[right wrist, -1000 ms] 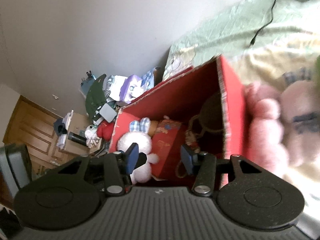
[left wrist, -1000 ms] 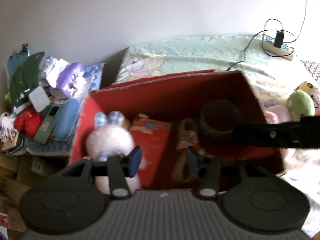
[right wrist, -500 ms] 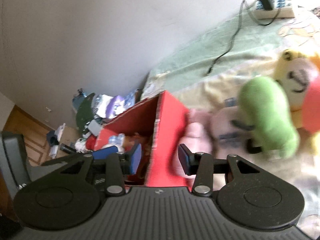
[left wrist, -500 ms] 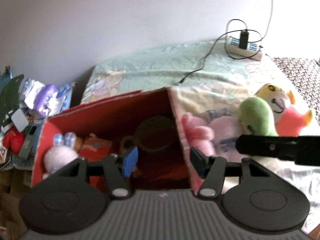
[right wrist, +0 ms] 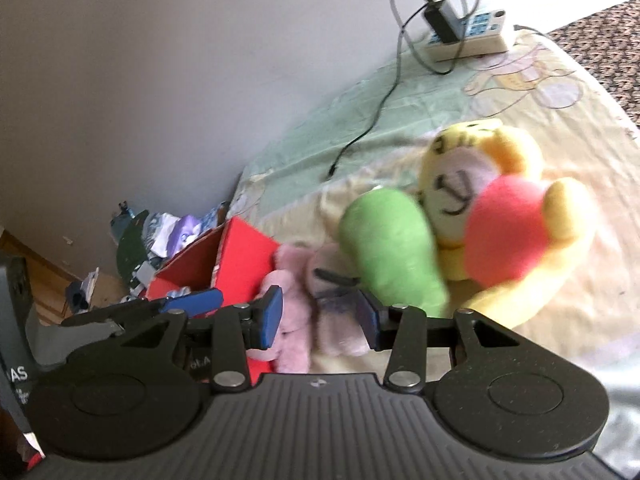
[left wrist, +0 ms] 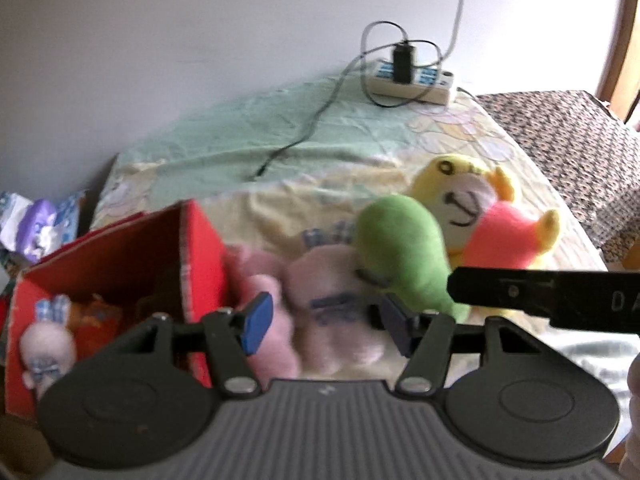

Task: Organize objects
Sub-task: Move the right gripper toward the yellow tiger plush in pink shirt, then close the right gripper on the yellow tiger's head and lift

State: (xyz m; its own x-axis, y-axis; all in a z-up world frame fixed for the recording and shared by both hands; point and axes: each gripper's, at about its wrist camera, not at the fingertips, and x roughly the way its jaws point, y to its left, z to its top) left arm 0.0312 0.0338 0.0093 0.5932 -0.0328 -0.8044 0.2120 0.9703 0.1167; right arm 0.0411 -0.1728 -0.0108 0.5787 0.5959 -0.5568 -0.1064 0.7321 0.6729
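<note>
My left gripper (left wrist: 320,322) has its fingers spread wide and holds nothing; between them I see the pink plush toy (left wrist: 328,312), which lies on the bed sheet (left wrist: 280,128) right against the outer wall of the red box (left wrist: 202,252). My right gripper (right wrist: 318,320) is also spread and empty, and the same pink plush toy (right wrist: 304,312) sits in the gap between its blue pads (right wrist: 269,322), though motion blur keeps me from telling whether either pad touches it. The box stands at the left edge of the bed with its top open; inside it I can make out a small white rabbit toy (left wrist: 48,344) near the front left corner, and its right wall is the nearest hard edge to the left gripper's left finger. Leaning on the pink toy from the right is a green plush toy (right wrist: 392,248), and behind that a yellow plush toy (right wrist: 480,184) with a red part, all bunched close together. Beyond the toys the sheet runs bare toward the wall, crossed only by a dark cable (left wrist: 312,132) that leads to a power strip (left wrist: 412,80) at the far edge. The right gripper's black body (left wrist: 560,296) cuts across the right side of the left view, just beside the green toy. Past the box, off the bed, is a pile of clutter (right wrist: 160,232).
</note>
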